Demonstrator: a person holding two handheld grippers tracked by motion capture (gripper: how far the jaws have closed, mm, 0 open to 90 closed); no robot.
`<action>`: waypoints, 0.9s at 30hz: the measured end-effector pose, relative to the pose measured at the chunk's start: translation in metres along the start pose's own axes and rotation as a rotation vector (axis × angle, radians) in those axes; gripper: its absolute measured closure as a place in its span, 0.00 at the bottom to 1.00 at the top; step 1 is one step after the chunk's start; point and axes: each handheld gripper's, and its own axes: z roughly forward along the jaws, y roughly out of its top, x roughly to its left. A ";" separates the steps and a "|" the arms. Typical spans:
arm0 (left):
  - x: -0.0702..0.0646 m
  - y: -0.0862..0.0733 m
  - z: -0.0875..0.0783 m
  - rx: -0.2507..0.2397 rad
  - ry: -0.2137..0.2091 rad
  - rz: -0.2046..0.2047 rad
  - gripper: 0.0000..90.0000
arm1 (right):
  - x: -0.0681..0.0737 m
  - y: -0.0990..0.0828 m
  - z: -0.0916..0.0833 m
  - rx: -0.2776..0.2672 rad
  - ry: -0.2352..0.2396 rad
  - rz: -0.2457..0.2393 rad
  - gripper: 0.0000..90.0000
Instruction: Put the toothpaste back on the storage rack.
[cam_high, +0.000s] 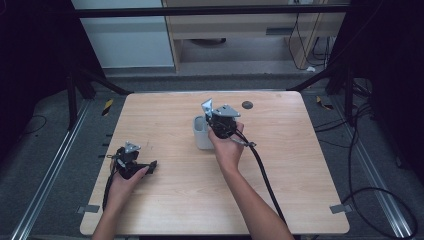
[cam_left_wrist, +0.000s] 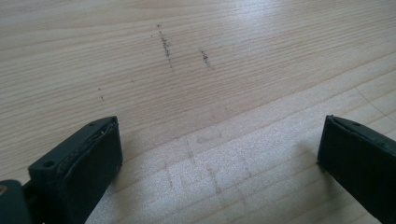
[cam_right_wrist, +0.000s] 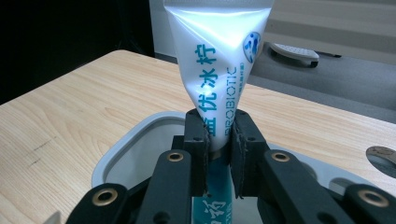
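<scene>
Right gripper (cam_right_wrist: 218, 140) clenching toothpaste tube (cam_right_wrist: 212, 56) upright over white cup (cam_right_wrist: 122, 151); insertion pending. Left gripper (cam_left_wrist: 219, 154) idling, jaws released, on table (cam_left_wrist: 196, 70).

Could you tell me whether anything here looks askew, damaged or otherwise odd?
Nothing serious. The tube in the right claw is pinched flat and creased above the cup. The table has a few dark scuff marks.
</scene>
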 end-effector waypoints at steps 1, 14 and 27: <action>0.000 0.000 0.000 0.000 0.000 0.000 0.00 | 0.000 0.000 0.000 0.002 0.002 0.000 0.87; 0.000 0.000 0.000 0.000 0.000 -0.001 0.00 | -0.001 0.002 0.002 0.017 0.014 -0.003 0.87; 0.000 0.000 0.000 0.000 0.000 0.000 0.00 | -0.001 0.005 0.007 0.032 0.022 -0.004 0.86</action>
